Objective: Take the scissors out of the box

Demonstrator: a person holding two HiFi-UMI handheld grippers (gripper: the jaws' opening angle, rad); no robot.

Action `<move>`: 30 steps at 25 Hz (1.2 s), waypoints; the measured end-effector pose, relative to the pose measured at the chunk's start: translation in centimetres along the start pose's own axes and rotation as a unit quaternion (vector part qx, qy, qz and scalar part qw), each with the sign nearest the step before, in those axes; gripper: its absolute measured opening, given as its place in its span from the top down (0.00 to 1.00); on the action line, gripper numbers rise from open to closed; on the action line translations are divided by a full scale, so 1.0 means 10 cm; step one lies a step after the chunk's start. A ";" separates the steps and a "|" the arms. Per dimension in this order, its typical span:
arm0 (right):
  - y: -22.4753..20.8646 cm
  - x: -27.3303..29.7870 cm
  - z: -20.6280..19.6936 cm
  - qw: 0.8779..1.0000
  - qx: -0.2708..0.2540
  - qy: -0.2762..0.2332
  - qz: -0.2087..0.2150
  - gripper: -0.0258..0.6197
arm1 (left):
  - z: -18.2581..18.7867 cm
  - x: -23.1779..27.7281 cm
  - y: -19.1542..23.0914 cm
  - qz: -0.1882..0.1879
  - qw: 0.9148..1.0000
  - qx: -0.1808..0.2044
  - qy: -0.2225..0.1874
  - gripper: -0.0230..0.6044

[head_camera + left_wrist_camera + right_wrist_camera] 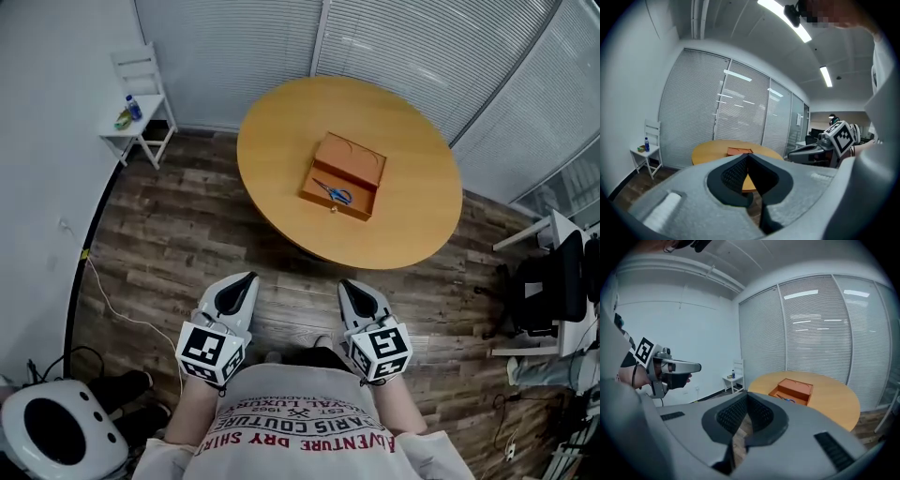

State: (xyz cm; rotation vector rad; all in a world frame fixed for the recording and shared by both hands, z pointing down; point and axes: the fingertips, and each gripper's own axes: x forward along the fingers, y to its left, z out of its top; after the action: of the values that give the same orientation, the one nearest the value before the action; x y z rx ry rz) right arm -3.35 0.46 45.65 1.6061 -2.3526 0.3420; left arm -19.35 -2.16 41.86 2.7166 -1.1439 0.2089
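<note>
Head view: left gripper [249,278] and right gripper [346,284] closed, empty; scissors [333,192] tiny, indistinct in box [354,156].

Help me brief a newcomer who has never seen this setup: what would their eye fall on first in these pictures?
A round wooden table fills the middle of the room, and on it lies an open orange box with blue-handled scissors inside. In the foreground the left hand-held gripper and the right hand-held gripper are both shut and empty, short of the table's near edge.
</note>
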 end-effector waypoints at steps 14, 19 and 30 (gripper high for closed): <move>-1.36 0.99 0.47 0.998 -0.016 -0.021 0.060 0.95 | 0.35 1.31 0.28 0.071 0.997 0.000 -0.014 0.95; -2.09 1.20 0.61 0.996 -0.017 -0.015 0.085 0.95 | 0.55 2.02 0.18 0.092 0.995 -0.026 -0.026 0.95; -2.72 1.92 0.43 0.989 -0.023 0.043 0.136 0.95 | 0.43 3.09 0.39 0.119 0.992 -0.036 0.024 0.95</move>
State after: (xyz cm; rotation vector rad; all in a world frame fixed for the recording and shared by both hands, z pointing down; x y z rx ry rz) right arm 14.95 -27.41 49.46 1.2240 -2.4946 0.4013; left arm -0.45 -27.21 44.32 2.4953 -1.4317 0.2602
